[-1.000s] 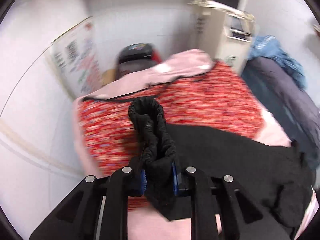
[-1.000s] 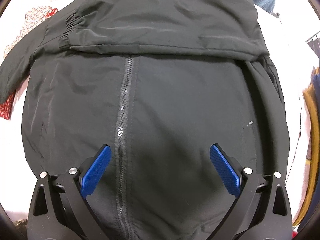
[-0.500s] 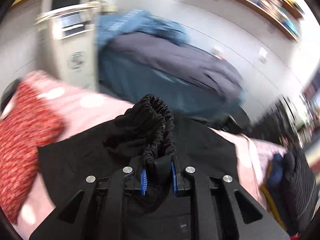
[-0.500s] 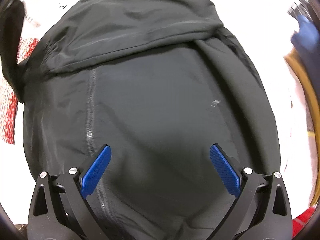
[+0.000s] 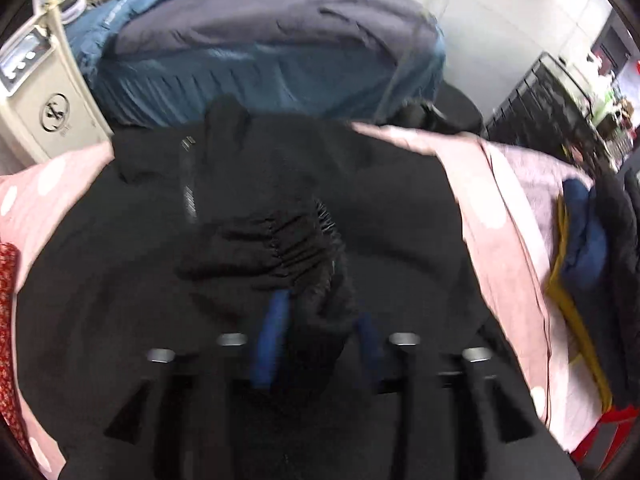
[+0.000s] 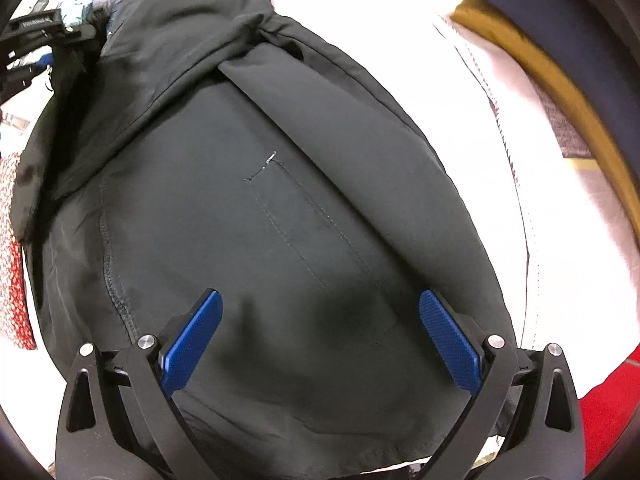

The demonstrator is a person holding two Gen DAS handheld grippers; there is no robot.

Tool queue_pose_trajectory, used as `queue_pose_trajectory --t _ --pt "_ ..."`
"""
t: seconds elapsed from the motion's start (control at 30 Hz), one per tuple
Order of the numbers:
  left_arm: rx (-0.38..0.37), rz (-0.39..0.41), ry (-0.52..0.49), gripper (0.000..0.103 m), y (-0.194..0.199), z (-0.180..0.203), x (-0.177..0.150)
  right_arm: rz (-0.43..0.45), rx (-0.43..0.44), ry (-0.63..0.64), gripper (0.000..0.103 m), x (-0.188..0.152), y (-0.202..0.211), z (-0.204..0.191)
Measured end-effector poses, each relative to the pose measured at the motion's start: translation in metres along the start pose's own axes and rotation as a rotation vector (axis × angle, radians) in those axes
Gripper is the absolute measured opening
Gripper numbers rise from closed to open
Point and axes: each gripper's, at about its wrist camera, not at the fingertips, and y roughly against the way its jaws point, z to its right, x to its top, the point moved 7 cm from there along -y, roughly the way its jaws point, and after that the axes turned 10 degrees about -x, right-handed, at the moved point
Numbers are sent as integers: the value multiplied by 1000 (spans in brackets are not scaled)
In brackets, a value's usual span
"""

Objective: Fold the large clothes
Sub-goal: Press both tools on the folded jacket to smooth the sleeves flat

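One sleeve of the black jacket (image 6: 280,208) lies folded across the body, its gathered cuff (image 5: 280,248) at the middle of the left wrist view. The left gripper (image 5: 316,344) has just been opening; its blue pads stand apart with the cuff fabric loose between them, so I judge the sleeve is being let go. The right gripper (image 6: 316,332) hovers over the jacket's lower front at 6 o'clock, fingers wide apart, nothing between them. The jacket lies spread on a pink dotted sheet (image 5: 512,240). The other sleeve and the fold of the body look still undone. No containers show; a pile of dark and mustard clothes (image 5: 588,248) sits at 3 o'clock.
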Motion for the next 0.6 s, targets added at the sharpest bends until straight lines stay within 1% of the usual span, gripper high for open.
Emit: queue_pose_trajectory --t 0.03,0.07,0.13,0.2,0.27,0.3,0.37,0.4,0.43,0.53,0.6 --pt "-22 -29 3 88 -5 -1 -5 0 4 5 98 2 0 -1" --pt "-41 -48 4 94 -5 -2 -11 -1 9 13 98 4 0 -3" --pt "-87 -62 3 94 -2 -1 -24 -1 14 31 98 8 1 -9" --pt "-113 -60 9 94 9 -5 -36 4 15 56 98 16 2 -17" --pt "-129 -31 21 94 26 -15 -45 16 21 86 98 27 5 -29" --pt "-124 -1 36 94 38 -27 -50 24 21 100 98 30 8 -37" --pt "-85 39 67 94 55 -53 -58 45 28 138 98 43 14 -52" --pt "-40 58 97 93 64 -76 -64 55 35 158 98 50 17 -62" --pt "-13 62 115 92 67 -89 -68 66 42 179 98 59 20 -70" --pt "83 35 179 89 69 -135 -82 108 66 249 98 86 34 -110" --pt "126 18 200 88 66 -153 -89 154 81 308 98 102 45 -142"
